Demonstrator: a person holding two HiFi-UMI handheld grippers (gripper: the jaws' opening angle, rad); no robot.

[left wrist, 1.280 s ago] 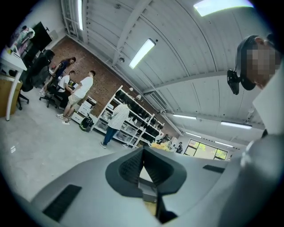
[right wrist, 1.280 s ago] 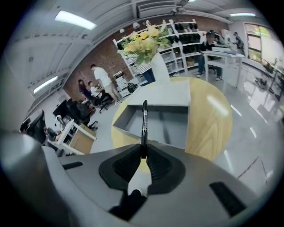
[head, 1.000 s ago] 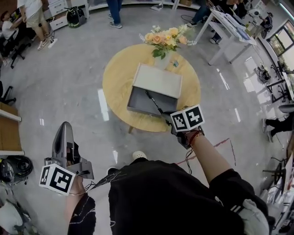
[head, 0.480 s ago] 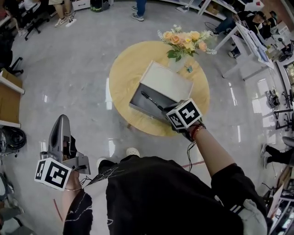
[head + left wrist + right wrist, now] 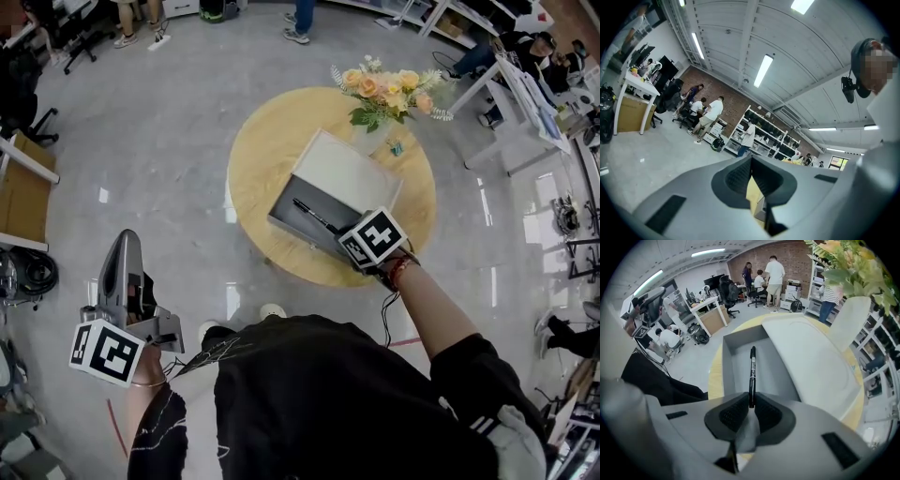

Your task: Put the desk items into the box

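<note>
Room: open workshop with a glossy grey floor [image 5: 141, 141], shelving along a brick wall, people at desks well away
Table: round table [image 5: 258, 159] with a pale, smooth wooden top, standing alone in the middle of the floor
Box: shallow grey rectangular box [image 5: 729, 352] with matte walls and a flat bare bottom, set on the near part of the table
Lid: pale, smooth lid [image 5: 806, 357] with rounded corners, slid towards the far side so that it covers only part of the box, probably to leave the near half open for loading
Pen: slim black pen [image 5: 752, 373] with a thin pale band, gripped by its near end and pointing away over the open half, above the box floor and not yet lying on it
Right gripper: the right gripper [image 5: 751, 405] has its ribbed dark pads pinched almost together on the pen's end; the grip at the tail probably lets the length be lowered flat inside the walls
Left gripper: the left gripper [image 5: 751, 174] hangs by the person's side, well away from the table, its pads closed to a thin slit with nothing between them; judged to be idle
Flowers: peach and yellow flowers [image 5: 389, 89] in a white vase [image 5: 848, 324] at the far rim, just beyond the lid
Other: small teal item [image 5: 397, 148] beside the vase, too small to name
</note>
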